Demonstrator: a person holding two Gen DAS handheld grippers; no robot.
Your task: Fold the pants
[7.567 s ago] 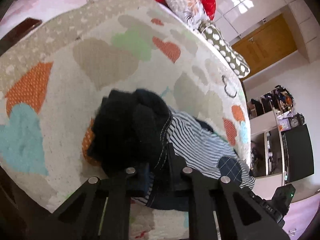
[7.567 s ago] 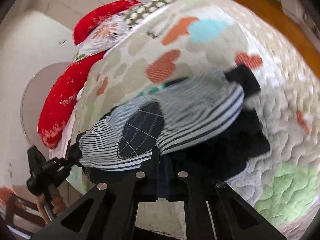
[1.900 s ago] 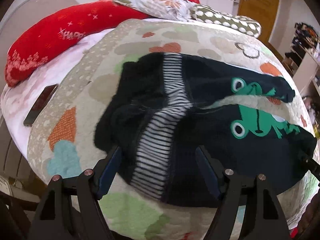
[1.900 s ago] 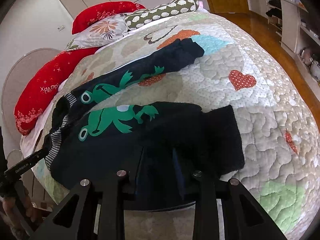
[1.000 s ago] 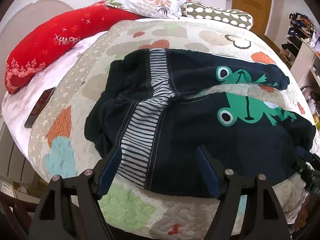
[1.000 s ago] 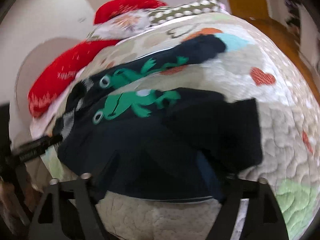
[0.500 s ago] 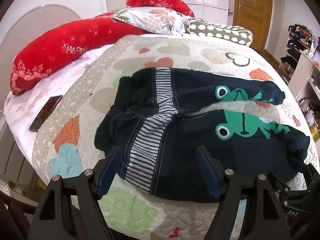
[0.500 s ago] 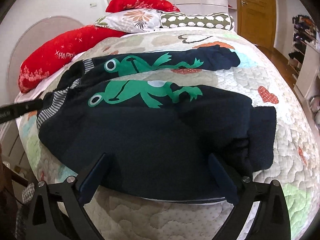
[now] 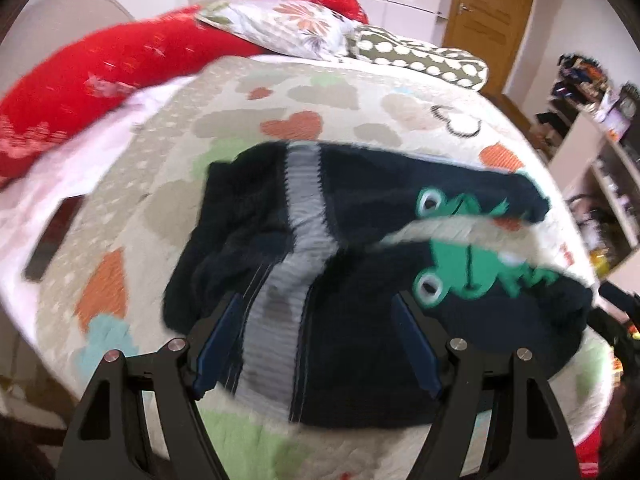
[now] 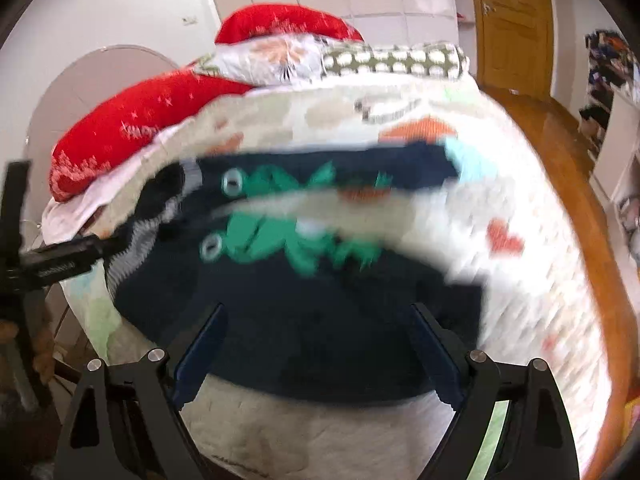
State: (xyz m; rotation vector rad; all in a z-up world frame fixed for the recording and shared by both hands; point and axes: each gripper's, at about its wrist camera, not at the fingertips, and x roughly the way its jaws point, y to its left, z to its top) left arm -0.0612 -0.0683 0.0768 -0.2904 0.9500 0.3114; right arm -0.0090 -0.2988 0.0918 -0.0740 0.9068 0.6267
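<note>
Left wrist view: we see the left gripper [image 9: 316,340] at the bottom middle, its two fingers [image 9: 218,342] wide apart and holding nothing.
Pants: the dark pants [image 9: 360,272] lie spread on the quilt [image 9: 280,120] in the middle of the frame, with the striped waistband [image 9: 296,248] between our fingers and both legs running off to the right.
Frogs: a green frog [image 9: 452,264] sits on the near leg and a second one on the far leg, in the right half of the frame.
Right wrist view: we see the right gripper [image 10: 318,348] at the bottom middle, fingers [image 10: 434,354] wide apart too, empty, above the near leg of the pants [image 10: 300,320].
Other gripper: the left gripper [image 10: 60,260] pokes in at the middle left of this view, by the waistband.
Pillows: a long red pillow [image 9: 100,76] at the upper left, a flowered pillow [image 9: 288,28] at the top middle, a spotted pillow [image 9: 424,60] to its right.
Phone: a dark flat phone [image 9: 54,236] lies at the left edge on the white sheet.
Door: a brown door [image 9: 492,12] is in the upper right.
Writing: the red pillow has white marks, but the blur keeps us from reading any words.
</note>
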